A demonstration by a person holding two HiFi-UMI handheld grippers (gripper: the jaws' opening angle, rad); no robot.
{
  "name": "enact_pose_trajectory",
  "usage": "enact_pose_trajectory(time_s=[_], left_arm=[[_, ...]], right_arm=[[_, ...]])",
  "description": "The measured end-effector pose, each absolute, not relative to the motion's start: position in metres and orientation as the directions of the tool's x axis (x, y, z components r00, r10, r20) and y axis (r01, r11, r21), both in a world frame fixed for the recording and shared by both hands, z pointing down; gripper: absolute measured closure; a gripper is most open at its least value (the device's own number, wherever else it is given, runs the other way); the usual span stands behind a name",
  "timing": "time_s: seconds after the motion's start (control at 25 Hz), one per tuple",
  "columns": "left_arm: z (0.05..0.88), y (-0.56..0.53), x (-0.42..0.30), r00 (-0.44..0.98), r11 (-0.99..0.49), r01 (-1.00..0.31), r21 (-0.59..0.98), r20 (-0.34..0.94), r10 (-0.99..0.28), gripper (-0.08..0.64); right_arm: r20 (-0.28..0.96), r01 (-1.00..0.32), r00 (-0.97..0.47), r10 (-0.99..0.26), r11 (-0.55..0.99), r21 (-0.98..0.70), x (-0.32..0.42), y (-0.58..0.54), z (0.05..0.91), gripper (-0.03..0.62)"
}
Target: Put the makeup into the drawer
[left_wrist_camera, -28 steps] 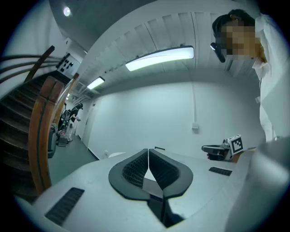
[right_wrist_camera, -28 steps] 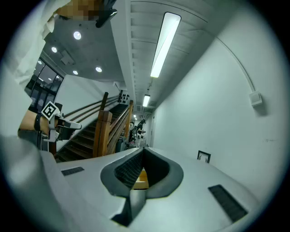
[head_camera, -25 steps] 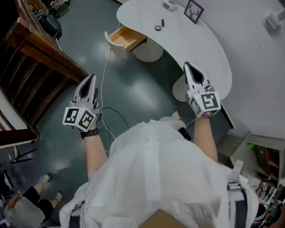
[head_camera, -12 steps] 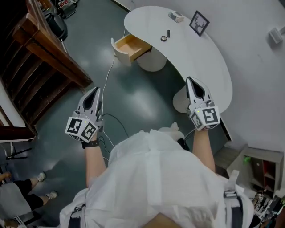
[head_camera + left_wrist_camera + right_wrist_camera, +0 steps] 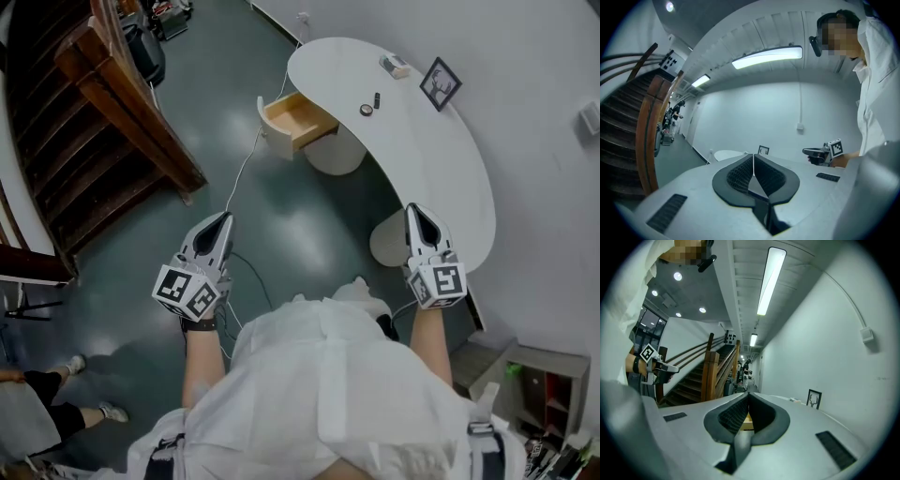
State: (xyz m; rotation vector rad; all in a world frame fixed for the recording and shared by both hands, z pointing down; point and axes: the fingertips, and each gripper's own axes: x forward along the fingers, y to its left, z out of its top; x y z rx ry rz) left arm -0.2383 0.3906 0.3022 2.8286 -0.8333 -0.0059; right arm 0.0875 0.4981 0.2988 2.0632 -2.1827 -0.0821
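delta: white curved desk (image 5: 441, 178) + open light-wood drawer (image 5: 298, 120) shifted down-right in head view | left gripper (image 5: 223, 218), right gripper (image 5: 415, 208) both closed, empty | makeup (small round compact (image 5: 366, 110), dark stick (image 5: 377, 99)) on desk, well apart from both | pick not started

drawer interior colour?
The drawer is light tan wood inside; the head view shows it best.

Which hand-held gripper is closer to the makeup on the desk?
Right. The right hand-held gripper is at the desk edge, short of the makeup; the left hand-held gripper is over the floor.
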Motion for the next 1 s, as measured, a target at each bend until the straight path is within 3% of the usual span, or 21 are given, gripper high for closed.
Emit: enact_pose_trajectory(time_s=[0.6,1.0], left_arm=[[0.31,0.324,-0.205,0.804,-0.779,-0.587,0.221,0.05,-0.592,0.541],[0.283,0.21,-0.113,0.798,-0.784,-0.595,0.177,0.012,-0.603,0.541]], right_arm=[[0.148,-0.98,-0.12,-0.982,0.141,0.138,0.139,0.401,0.324,0.583],[0.132,-0.972,-0.184,-0.974,0.2,0.125,0.2,0.283,0.306,0.581]])
